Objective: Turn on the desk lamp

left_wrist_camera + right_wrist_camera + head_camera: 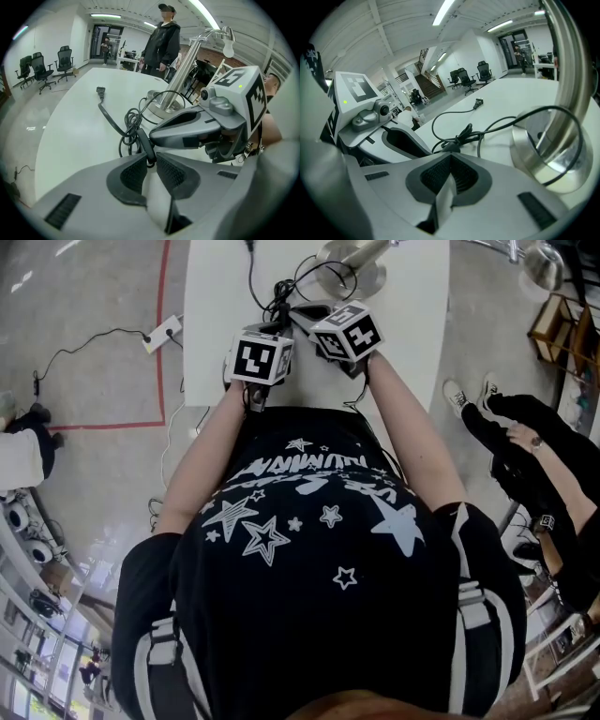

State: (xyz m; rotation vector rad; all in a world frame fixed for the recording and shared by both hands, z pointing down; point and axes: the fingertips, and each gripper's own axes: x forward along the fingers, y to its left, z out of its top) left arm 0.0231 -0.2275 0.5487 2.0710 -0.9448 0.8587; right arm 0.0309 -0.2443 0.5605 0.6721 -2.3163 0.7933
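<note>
The desk lamp has a round metal base (352, 273) (157, 107) (543, 150), a steel pole (187, 70) and a white bulb (228, 47) hanging from its head. Its black cable lies tangled (281, 296) (461, 136) on the white table (216, 324). My left gripper (279, 322) (149, 161) is shut on the cable's black inline switch (146, 145), one pad on each side. My right gripper (298, 315) (449, 159) is shut, and its joined tips (153, 136) rest against that switch (449, 147) from the side.
The cable's plug (100, 90) (478, 103) lies loose farther out on the table. A power strip (161, 334) lies on the floor to the left by a red tape line. People stand at the right (534, 442) and beyond the table (161, 40). Office chairs (42, 68) stand far left.
</note>
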